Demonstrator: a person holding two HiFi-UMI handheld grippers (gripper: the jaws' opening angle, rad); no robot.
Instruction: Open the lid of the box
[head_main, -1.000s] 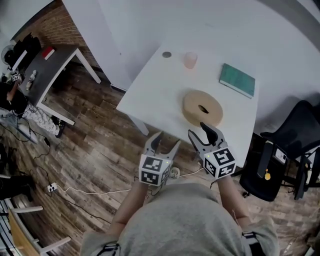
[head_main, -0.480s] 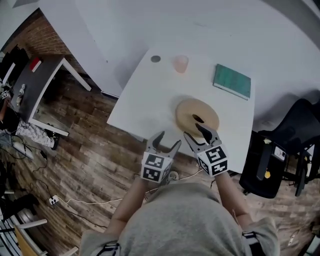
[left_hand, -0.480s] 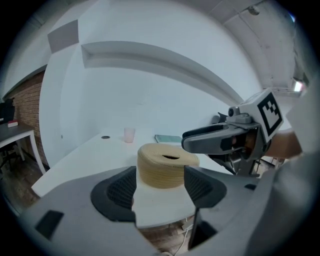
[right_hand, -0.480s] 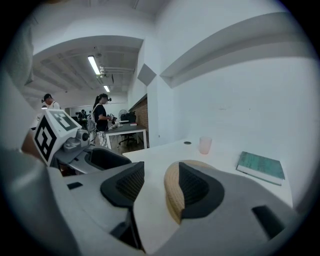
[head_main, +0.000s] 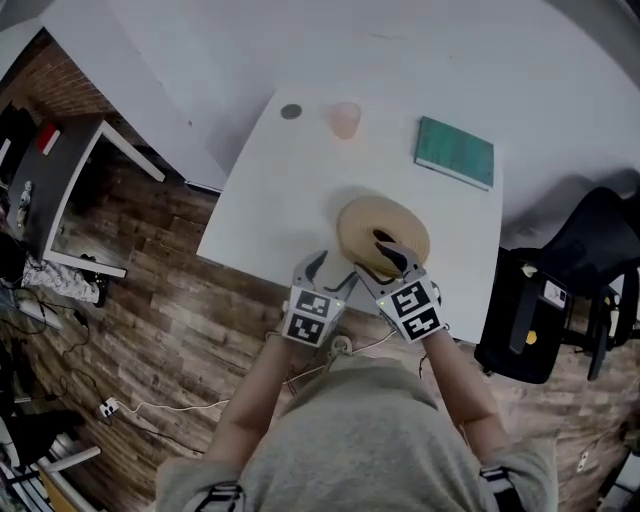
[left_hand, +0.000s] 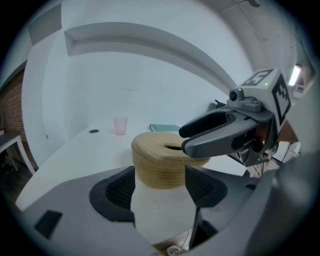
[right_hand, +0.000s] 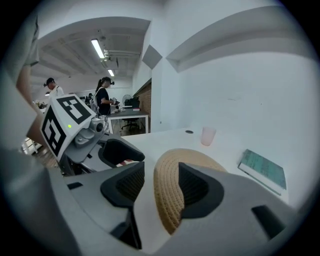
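The left gripper (head_main: 330, 272) has come down over the near edge of the bench (head_main: 262, 190), its jaws just opened wide with nothing in them, aimed at the round woven box (head_main: 362, 212), which sits by that edge, lid on. To its right, the right gripper (head_main: 380, 262) has closed in too, jaws apart astride the box's near rim but not pinching; I'd say the lid grasp comes next.
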